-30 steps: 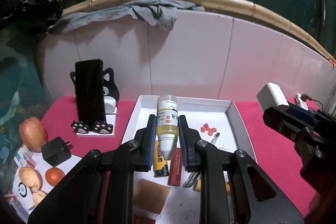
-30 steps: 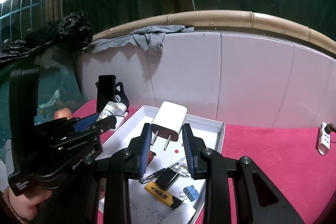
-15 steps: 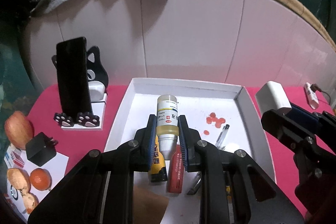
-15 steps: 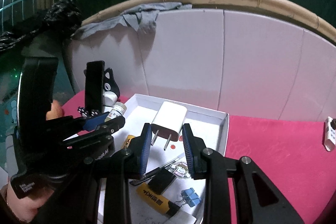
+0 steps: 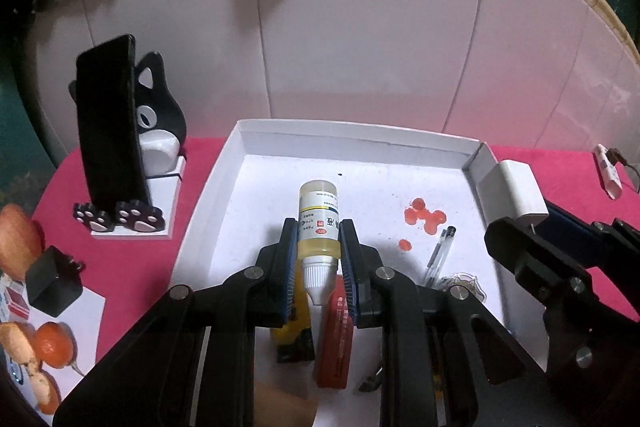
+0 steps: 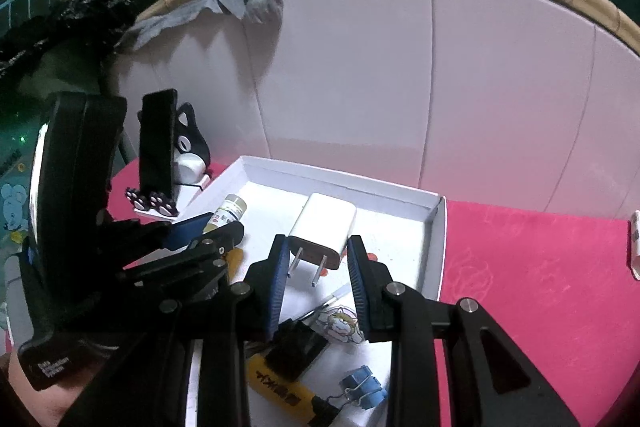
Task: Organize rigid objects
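My left gripper (image 5: 319,239) is shut on a small bottle of yellow liquid (image 5: 319,223), its white nozzle pointing back toward the camera, held over the white tray (image 5: 352,139). The right gripper (image 6: 319,251) is shut on a white plug charger (image 6: 324,227), prongs toward the camera, also above the tray (image 6: 436,227). In the left wrist view the charger (image 5: 510,189) shows at the tray's right wall. In the tray lie a yellow lighter (image 6: 280,387), a red lighter (image 5: 336,339), a pen (image 5: 440,255), a black adapter (image 6: 296,347) and blue binder clips (image 6: 362,389).
A black phone (image 5: 108,123) leans on a cat-shaped stand (image 5: 156,131) left of the tray. A black charger (image 5: 52,283), an apple (image 5: 16,239) and oranges (image 5: 52,343) lie at far left. A white power strip (image 5: 608,171) sits far right on the pink cloth. The white tiled wall rises behind.
Both grippers have sunk toward the tray with their objects still gripped and tilted further down. The tray now looks larger and closer in both views.
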The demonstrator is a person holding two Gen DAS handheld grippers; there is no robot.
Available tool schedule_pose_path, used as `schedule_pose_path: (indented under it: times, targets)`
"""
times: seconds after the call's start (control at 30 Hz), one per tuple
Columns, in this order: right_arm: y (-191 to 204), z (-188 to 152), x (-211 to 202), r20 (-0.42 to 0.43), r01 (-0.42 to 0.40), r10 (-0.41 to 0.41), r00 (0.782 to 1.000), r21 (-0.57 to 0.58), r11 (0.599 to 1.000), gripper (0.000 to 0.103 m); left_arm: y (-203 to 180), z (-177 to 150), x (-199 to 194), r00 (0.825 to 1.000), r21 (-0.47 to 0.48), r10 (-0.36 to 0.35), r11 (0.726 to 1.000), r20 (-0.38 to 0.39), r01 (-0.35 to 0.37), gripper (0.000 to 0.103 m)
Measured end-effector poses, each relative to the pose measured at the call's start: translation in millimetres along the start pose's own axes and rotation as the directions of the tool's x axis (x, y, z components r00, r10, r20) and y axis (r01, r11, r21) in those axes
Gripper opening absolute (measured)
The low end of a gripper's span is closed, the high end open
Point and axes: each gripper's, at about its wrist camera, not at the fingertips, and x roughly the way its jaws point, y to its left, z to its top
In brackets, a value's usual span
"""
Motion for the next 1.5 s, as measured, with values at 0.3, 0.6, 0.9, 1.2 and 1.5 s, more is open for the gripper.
schedule_pose_path:
  times: [0.3,0.6,0.9,1.2,1.5]
  targets:
    - [-10.0,-5.3,28.0,-0.079,0.0,0.002,0.997,0.028,1.0,0.029,-4.3,4.3,22.3,0.997,0.01,0.007,1.0,-0.074,-0.006,0.02]
    - [-13.9,-7.6,33.0,-0.105,0.001,0.003,0.994,0.039,0.999,0.029,-6.7,4.5,39.1,0.989,0.014,0.013,1.0,-0.144,-0.011,0.02]
    - [-2.7,-7.9,32.2,-0.13,0.044,-0.045,0.99,-0.009,0.999,0.031,-2.7,5.1,47.3,0.981,-0.014,0.023,1.0,-0.193,-0.026,0.036]
    - [-13.4,-12.4,13.5,-0.1,0.104,-0.099,0.99,0.037,0.994,0.101,12.1,-2.8,28.0,0.987,-0.082,0.108,0.99,-0.117,-0.118,0.095]
    - [-6.3,-24.0,-8.9,-0.053,0.117,-0.115,0.992,0.019,0.993,0.103,19.6,-22.2,-0.1,0.989,-0.145,0.139,0.979,-0.043,-0.144,0.101]
